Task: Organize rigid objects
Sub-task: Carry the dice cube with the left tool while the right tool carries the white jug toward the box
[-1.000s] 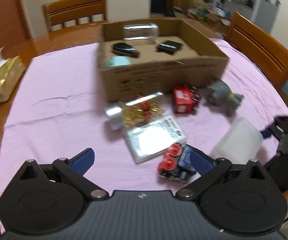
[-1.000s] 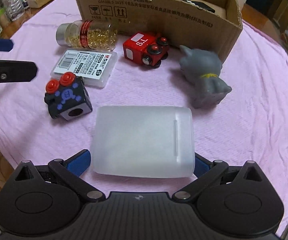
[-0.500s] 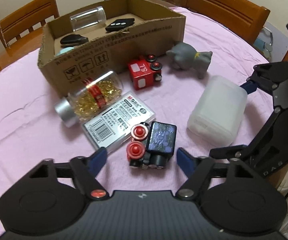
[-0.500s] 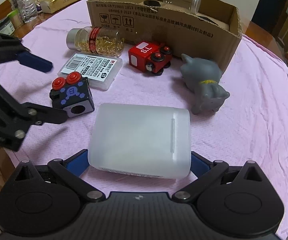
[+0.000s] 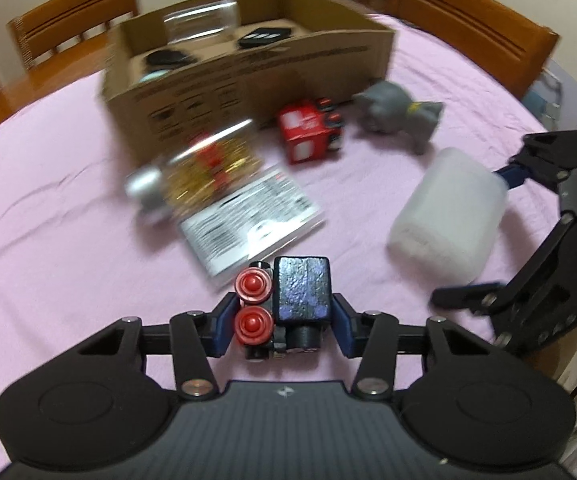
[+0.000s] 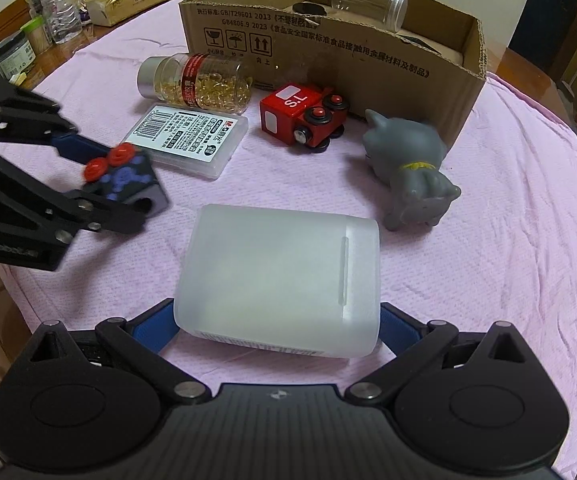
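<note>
Left gripper (image 5: 282, 316) clamps the blue toy engine (image 5: 284, 304) at six o'clock — pick-up underway. Right gripper (image 6: 278, 320) straddles the white jar (image 6: 280, 284); whether its pads press, I can't tell. Next call: lift, carry to the cardboard box (image 5: 248, 68) at twelve.

Toys (image 6: 303, 120) before box (image 6: 328, 52) (touching).
</note>
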Available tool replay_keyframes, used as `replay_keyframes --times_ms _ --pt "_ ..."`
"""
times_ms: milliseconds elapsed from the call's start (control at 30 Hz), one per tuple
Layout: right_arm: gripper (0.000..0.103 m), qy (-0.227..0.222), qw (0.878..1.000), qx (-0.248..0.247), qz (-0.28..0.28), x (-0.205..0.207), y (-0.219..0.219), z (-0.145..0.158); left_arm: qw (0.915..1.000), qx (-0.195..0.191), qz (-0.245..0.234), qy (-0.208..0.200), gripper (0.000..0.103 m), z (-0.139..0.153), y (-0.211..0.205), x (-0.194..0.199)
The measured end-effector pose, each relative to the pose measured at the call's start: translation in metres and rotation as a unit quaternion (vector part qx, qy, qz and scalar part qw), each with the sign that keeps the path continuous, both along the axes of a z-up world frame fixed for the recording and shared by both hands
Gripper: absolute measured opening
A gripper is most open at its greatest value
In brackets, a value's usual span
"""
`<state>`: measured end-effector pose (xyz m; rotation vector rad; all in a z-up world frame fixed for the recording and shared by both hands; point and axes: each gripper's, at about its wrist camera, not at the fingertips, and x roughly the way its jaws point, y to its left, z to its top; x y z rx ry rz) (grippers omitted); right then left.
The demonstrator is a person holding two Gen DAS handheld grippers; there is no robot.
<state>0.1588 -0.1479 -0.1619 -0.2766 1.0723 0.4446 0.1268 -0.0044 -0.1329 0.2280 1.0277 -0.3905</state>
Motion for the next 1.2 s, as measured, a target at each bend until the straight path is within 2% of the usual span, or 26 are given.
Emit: replay_keyframes --times_ms 167,700,967,1200 --pt "0.103 0.001 1.0 -0.001 -0.005 0.0 0.001 -0.001 0.9991 -0.001 0.043 0.006 0.05 0.002 0.022 -0.008" --pt "0.103 0.027 0.999 -0.014 -0.042 0.02 0.012 -0.002 0.9989 -0.002 0.047 -0.007 0.051 -0.001 0.017 0.001" --pt "0.103 0.032 0.997 -0.016 -0.061 0.023 0.014 -0.002 0.9952 0.002 0.097 -0.012 0.051 -0.002 0.044 0.01" --pt "0.103 0.045 0.997 -0.023 -0.063 0.027 0.018 -0.003 0.9943 -0.002 0.106 -0.013 0.051 -0.003 0.05 0.011"
